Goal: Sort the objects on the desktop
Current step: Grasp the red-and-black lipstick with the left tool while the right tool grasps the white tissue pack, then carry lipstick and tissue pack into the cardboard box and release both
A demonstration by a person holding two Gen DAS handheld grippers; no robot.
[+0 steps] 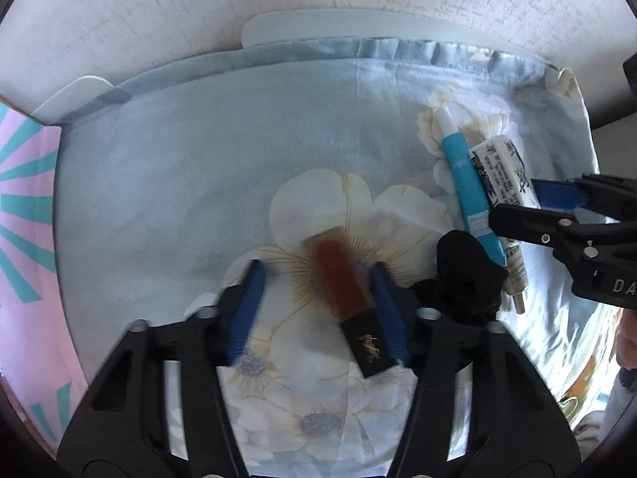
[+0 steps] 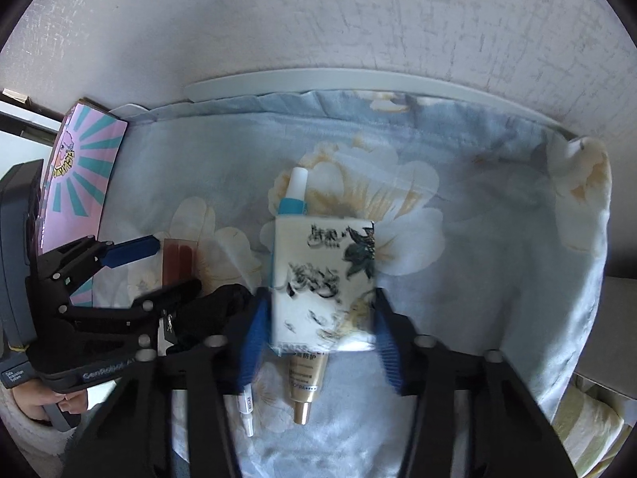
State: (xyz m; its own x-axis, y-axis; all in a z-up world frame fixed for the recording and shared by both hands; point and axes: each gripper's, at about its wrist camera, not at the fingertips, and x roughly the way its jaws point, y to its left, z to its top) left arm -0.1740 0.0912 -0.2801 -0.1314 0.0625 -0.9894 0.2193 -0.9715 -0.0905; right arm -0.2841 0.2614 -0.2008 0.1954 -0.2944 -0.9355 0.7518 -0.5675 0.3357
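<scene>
A red lip-gloss tube with a black cap lies tilted on the floral cloth. My left gripper points down around it: the tube leans on the right pad, while the left pad stands clear. In the right wrist view my right gripper has both blue pads against a white box with ink-painting print. Under the box lie a blue tube with a white cap and a gold tube. The left gripper shows there at the left.
A black bundle sits between the two grippers. A pink box with teal rays stands at the cloth's left edge. A small white stick lies near the gold tube. A textured wall rises behind the table.
</scene>
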